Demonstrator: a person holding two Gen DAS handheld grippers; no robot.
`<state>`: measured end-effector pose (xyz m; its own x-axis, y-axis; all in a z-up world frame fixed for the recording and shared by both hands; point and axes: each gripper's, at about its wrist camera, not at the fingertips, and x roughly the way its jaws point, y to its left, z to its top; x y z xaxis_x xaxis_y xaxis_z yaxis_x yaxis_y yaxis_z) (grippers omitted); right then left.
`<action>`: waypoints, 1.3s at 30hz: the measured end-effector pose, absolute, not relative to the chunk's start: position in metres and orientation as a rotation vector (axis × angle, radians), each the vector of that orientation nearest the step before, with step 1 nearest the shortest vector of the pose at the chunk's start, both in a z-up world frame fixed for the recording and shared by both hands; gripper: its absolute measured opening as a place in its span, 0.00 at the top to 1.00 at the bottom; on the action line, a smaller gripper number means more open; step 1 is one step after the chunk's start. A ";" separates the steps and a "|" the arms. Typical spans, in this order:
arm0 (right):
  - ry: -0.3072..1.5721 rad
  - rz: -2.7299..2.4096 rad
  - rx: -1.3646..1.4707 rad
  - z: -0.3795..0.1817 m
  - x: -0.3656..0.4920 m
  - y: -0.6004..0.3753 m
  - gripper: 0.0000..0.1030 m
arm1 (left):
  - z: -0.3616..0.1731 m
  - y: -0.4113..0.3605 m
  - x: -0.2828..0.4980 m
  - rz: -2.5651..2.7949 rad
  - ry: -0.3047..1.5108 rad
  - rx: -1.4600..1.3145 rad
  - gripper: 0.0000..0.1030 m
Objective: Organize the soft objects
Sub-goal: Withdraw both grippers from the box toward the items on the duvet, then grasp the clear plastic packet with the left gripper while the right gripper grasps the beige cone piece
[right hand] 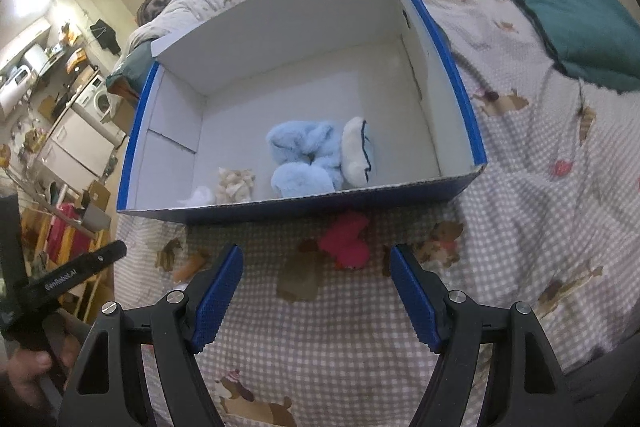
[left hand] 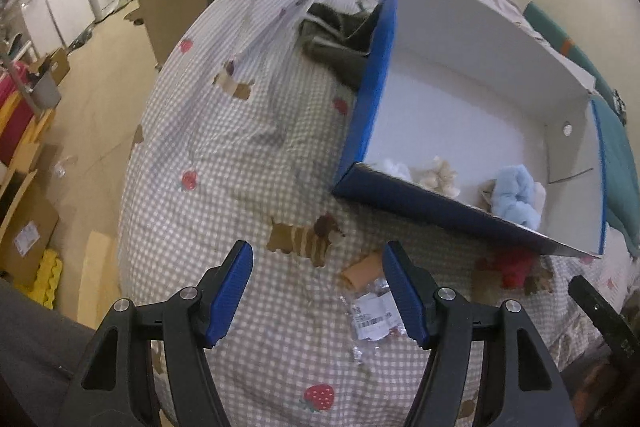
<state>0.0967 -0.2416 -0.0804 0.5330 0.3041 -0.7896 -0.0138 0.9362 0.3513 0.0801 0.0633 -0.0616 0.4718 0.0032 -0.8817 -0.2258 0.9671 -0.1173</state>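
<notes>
A blue cardboard box [right hand: 304, 209] with a white inside lies on the checked bedspread; it also shows in the left wrist view [left hand: 432, 203]. Inside lie a light blue plush toy [right hand: 304, 157], a white and blue soft piece [right hand: 356, 151], a cream fuzzy toy [right hand: 235, 184] and a white tuft [right hand: 200, 195]. A red plush toy [right hand: 347, 239] lies on the bedspread just in front of the box, also in the left wrist view [left hand: 514, 265]. My right gripper [right hand: 316, 295] is open and empty, just short of the red toy. My left gripper [left hand: 318, 291] is open and empty over the bedspread.
A small tan roll [left hand: 362, 271] and a clear plastic bag with a label [left hand: 372, 315] lie by the left gripper's right finger. A dark grey cloth [left hand: 336, 39] lies behind the box. A teal pillow [right hand: 572, 23] is at the right. The bed edge drops to the floor [left hand: 104, 131] at left.
</notes>
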 end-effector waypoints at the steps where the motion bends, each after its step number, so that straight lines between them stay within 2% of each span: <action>1: 1.001 0.191 0.327 -0.082 0.098 -0.242 0.22 | -0.064 0.065 0.081 0.149 1.083 -0.236 0.38; 11: 1.041 0.187 0.346 -0.093 0.109 -0.231 0.22 | -0.107 0.046 0.088 0.064 1.292 -0.300 0.38; 16: 1.064 0.180 0.330 -0.098 0.113 -0.225 0.22 | -0.129 0.018 0.091 -0.005 1.380 -0.246 0.38; 20: 1.081 0.160 0.317 -0.103 0.114 -0.226 0.22 | -0.138 0.000 0.095 0.010 1.384 -0.140 0.38; 23: 1.093 0.133 0.326 -0.106 0.115 -0.232 0.22 | -0.142 -0.008 0.096 0.006 1.395 -0.079 0.49; 26: 1.122 0.101 0.344 -0.114 0.115 -0.239 0.22 | -0.142 -0.010 0.096 0.013 1.390 -0.071 0.65; 28: 1.137 0.088 0.346 -0.117 0.117 -0.240 0.22 | -0.139 -0.007 0.095 0.022 1.381 -0.085 0.84; 32: 1.151 0.080 0.324 -0.121 0.119 -0.238 0.22 | -0.130 0.006 0.092 -0.022 1.370 -0.184 0.93; 37: 1.152 0.070 0.327 -0.122 0.119 -0.238 0.22 | -0.100 0.025 0.079 -0.106 1.305 -0.270 0.93; 39: 1.155 0.069 0.332 -0.124 0.119 -0.239 0.22 | -0.079 0.027 0.076 -0.141 1.222 -0.272 0.93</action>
<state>0.1190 -0.2395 -0.1237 0.4075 0.2230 -0.8856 0.1163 0.9491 0.2926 0.0756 0.0272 -0.0792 0.3383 -0.2522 -0.9066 -0.0386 0.9589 -0.2811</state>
